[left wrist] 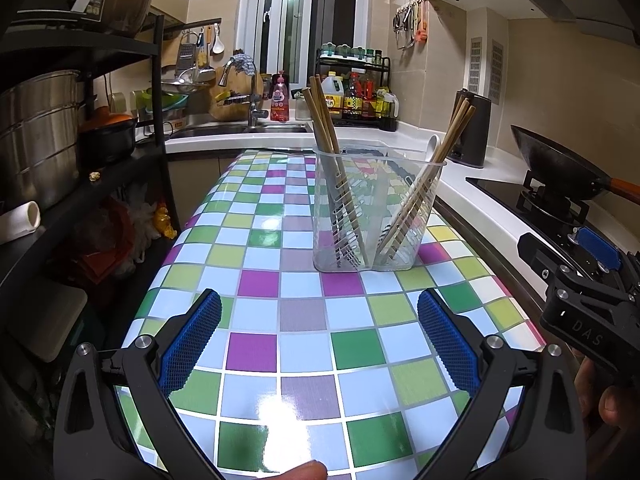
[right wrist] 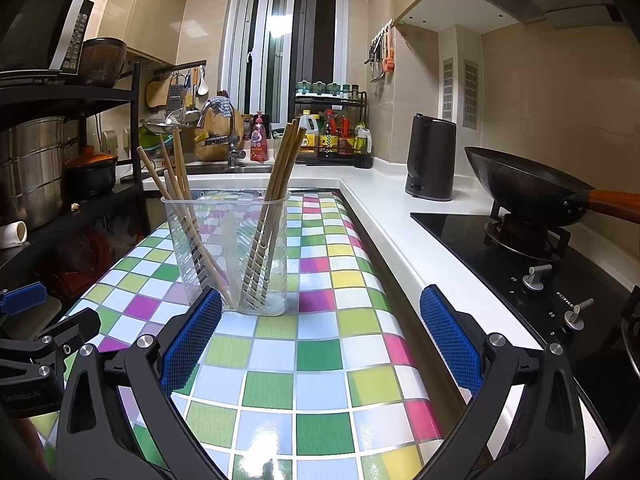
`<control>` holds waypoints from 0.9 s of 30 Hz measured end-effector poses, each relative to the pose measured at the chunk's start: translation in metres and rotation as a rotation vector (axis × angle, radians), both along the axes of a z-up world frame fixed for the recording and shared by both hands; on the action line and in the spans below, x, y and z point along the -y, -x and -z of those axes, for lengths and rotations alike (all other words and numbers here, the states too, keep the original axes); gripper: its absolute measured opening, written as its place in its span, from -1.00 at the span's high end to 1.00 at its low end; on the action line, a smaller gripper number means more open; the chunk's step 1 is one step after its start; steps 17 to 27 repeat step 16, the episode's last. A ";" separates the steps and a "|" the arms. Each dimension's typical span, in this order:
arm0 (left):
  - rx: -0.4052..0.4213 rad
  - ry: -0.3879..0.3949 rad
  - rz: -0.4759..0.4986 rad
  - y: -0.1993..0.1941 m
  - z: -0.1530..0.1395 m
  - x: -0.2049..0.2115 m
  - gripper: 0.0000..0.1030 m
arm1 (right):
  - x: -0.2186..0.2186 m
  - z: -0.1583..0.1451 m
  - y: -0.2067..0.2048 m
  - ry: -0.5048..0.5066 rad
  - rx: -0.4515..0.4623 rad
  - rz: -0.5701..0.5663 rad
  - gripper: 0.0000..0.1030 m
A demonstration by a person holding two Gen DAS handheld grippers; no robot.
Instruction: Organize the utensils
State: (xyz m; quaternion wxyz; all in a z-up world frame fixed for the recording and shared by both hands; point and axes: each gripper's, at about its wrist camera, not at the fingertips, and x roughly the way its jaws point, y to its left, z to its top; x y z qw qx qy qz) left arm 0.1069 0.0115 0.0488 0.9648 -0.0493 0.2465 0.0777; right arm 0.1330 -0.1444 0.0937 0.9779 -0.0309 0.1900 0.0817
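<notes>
A clear plastic utensil holder (left wrist: 376, 208) stands upright on the chequered tabletop (left wrist: 256, 284); it also shows in the right wrist view (right wrist: 232, 256). Wooden chopsticks lean in its left compartment (left wrist: 324, 120) and its right compartment (left wrist: 448, 132), with a white spoon (left wrist: 432, 146) on the right side. The chopsticks also show in the right wrist view (right wrist: 176, 176). My left gripper (left wrist: 320, 340) is open and empty, low over the table in front of the holder. My right gripper (right wrist: 320, 336) is open and empty, just right of the holder. The right gripper also appears in the left wrist view (left wrist: 592, 280).
A white counter (right wrist: 384, 216) runs along the table's right edge, with a dark kettle (right wrist: 430, 158) and a wok (right wrist: 520, 188) on a black hob. A sink with tap (left wrist: 248, 92) and a bottle rack (left wrist: 354, 92) are at the back. Black shelves (left wrist: 80, 128) with pots stand left.
</notes>
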 end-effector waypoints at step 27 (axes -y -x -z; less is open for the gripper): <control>-0.002 0.011 0.000 -0.001 0.004 -0.001 -0.85 | -0.001 0.001 0.000 0.001 0.001 -0.001 -0.89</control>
